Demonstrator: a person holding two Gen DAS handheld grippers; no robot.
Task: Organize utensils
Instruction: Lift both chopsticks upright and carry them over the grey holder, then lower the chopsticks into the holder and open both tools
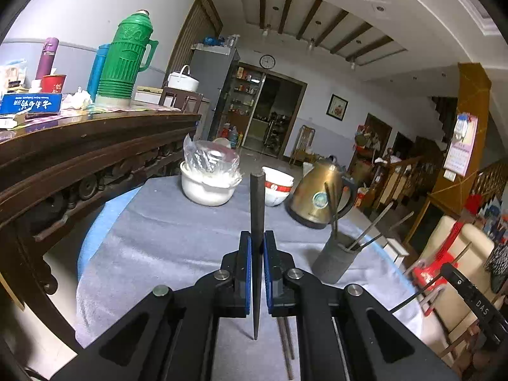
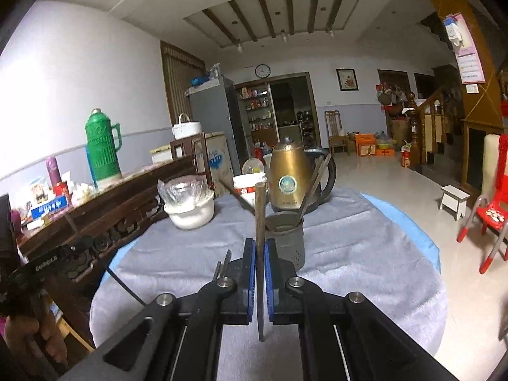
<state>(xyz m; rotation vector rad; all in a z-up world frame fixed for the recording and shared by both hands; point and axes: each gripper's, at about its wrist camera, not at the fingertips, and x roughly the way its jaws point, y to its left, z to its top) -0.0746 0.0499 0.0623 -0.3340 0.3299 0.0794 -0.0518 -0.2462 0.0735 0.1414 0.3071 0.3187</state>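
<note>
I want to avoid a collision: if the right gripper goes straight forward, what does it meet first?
Probably the grey cylindrical utensil holder, just past the right gripper and its dark chopstick; the gold metal kettle stands behind. Depth is uncertain.

- The left wrist camera sits low behind its gripper [image 1: 257, 270], looking forward across the cloth-covered desk [image 1: 165, 238] from close above it, tilted up enough to catch the ceiling.
- The right wrist camera sits likewise behind its own gripper [image 2: 260, 273], facing the same way, a little further back from the utensil holder [image 2: 287, 241].
- Both views share the holder [image 1: 333, 260], gold kettle [image 1: 317, 193] [image 2: 287, 174], white bowls, green thermos [image 1: 125, 57] [image 2: 101, 146] and wall clock [image 1: 267, 61] [image 2: 263, 70].
</note>
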